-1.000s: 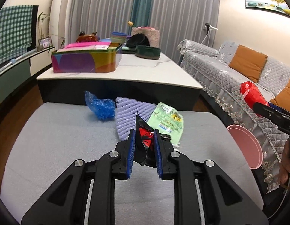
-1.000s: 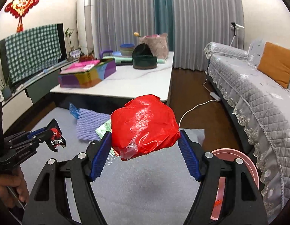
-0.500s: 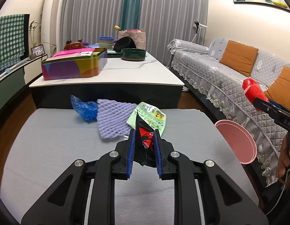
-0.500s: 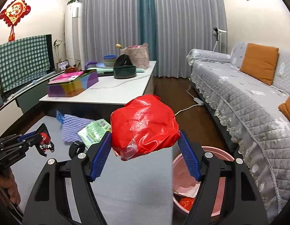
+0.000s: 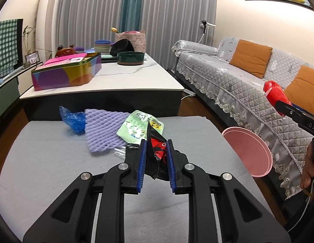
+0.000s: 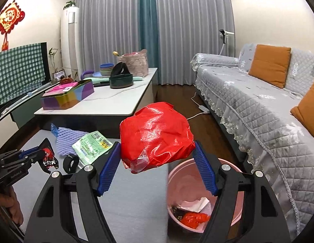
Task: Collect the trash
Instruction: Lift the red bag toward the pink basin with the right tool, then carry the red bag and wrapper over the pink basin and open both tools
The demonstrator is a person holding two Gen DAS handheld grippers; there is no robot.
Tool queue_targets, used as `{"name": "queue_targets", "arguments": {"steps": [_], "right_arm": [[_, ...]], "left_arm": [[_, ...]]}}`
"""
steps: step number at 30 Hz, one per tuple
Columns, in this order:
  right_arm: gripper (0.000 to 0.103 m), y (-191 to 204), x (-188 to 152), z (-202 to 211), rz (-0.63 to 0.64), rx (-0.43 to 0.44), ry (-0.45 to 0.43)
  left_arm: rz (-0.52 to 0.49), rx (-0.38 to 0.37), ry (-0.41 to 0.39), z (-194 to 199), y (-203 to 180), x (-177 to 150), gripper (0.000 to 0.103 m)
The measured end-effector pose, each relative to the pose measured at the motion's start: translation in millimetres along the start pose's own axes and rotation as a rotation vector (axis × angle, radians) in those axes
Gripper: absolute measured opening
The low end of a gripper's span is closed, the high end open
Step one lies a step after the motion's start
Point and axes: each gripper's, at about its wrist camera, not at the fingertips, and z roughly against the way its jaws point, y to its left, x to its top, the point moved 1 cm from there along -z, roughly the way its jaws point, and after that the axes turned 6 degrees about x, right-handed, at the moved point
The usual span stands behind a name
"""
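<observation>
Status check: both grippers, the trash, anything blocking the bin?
Left gripper shut on black-and-red crumpled wrapper. Right gripper shut on red crumpled plastic bag, near pink round bin. Nothing blocks the bin mouth.

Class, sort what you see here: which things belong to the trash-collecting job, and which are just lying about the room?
Job: red bag in right gripper; black-red wrapper in left gripper; pink bin; blue wrapper, purple foam net, green packet.

Lying about: colourful tin, green bowl, orange cushion.
</observation>
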Motion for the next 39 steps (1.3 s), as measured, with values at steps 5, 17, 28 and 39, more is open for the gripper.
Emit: {"name": "queue_targets", "arguments": {"steps": [5,17,28,39], "right_arm": [[0.071,-11,0,4,-0.012,-0.02,-0.003],[0.071,-41,1,11,-0.036,-0.069,-0.01],[0.071,-67,5,21,-0.06,-0.113,-0.023],[0.071,-94,9,17,-0.079,-0.152,-0.023]], "left_arm": [[-0.012,-0.02,0.001,-5,-13,2,0.019],[-0.042,-0.06,0.008,-14,-44,5,0.019],[-0.085,-0.136,0.012,-15,-81,19,0.019],[-0.106,-0.172,0.011,-36,-115,38,0.019]]}}
